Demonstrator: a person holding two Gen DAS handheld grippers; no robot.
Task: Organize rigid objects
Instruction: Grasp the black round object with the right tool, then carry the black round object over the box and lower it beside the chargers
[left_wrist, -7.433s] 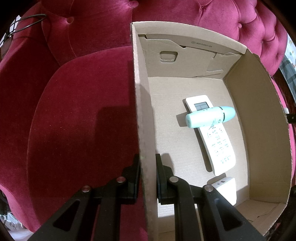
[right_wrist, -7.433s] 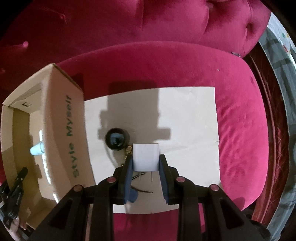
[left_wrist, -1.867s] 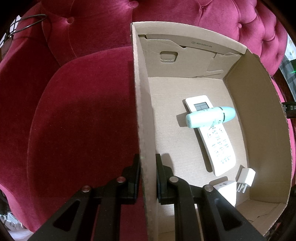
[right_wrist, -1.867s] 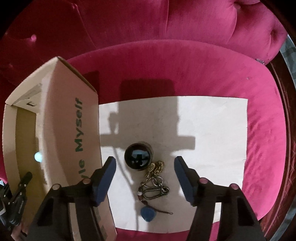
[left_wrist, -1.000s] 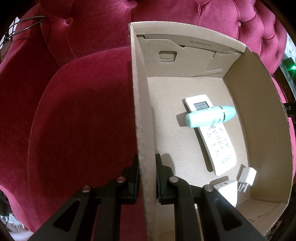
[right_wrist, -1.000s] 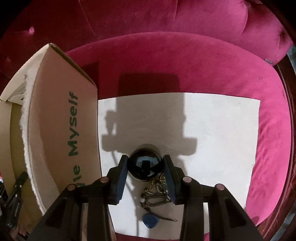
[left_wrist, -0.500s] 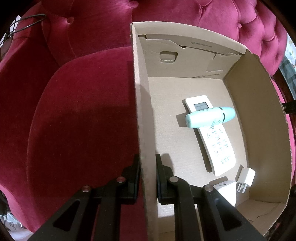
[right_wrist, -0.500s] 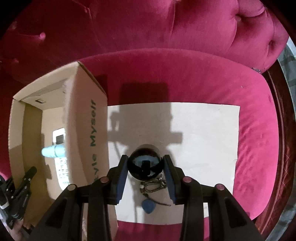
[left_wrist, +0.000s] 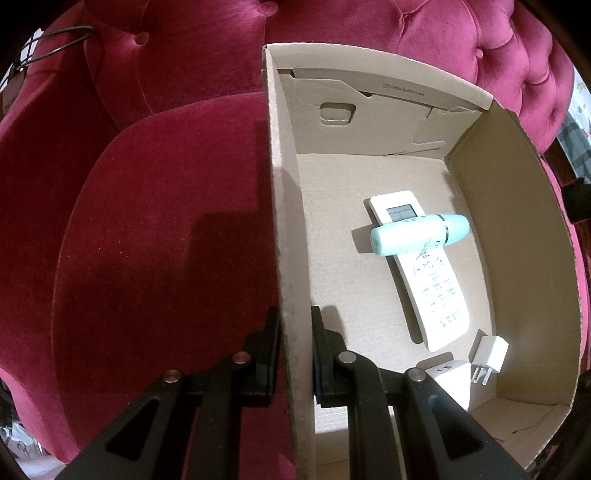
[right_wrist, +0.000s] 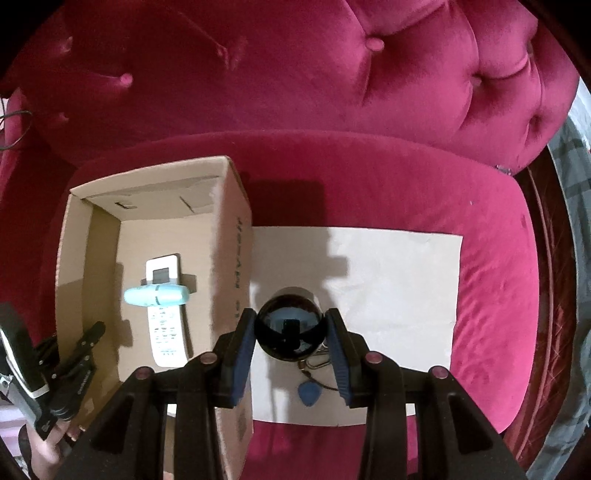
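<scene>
Contents, left to right.

Left tongs (left_wrist: 293, 350): one pair, clamped together on the near left wall of the cardboard box (left_wrist: 284, 221), one finger outside the wall and one inside.

Cardboard box: one, open-topped, standing on the red velvet sofa (right_wrist: 369, 92), green lettering on its right outer wall.

Inside the box, four items:
- Remote control (left_wrist: 432, 288): one, white, lying flat, long axis running from the far wall toward the near wall, display end farthest away.
- Mint-green bottle (left_wrist: 417, 236): one, lying on its side across the remote just below the display, long axis crosswise to it; in the left wrist view its cap end points right.
- White plug adapter (left_wrist: 489, 352): one, in the near right corner, prongs toward the near wall.
- White block (left_wrist: 448, 376): one, just beside the adapter, partly hidden by the tongs.

White sheet (right_wrist: 406, 273): one, flat on the seat cushion right of the box.

Right tongs (right_wrist: 291, 332): one pair, blue pads clamped on the black ball (right_wrist: 290, 330), held above the sheet's left part, close beside the box's right wall.

Keyring bunch (right_wrist: 314, 363): one, on the sheet, mostly hidden under the ball.

Blue pick-shaped tab (right_wrist: 309, 394): one, near the sheet's front edge.
</scene>
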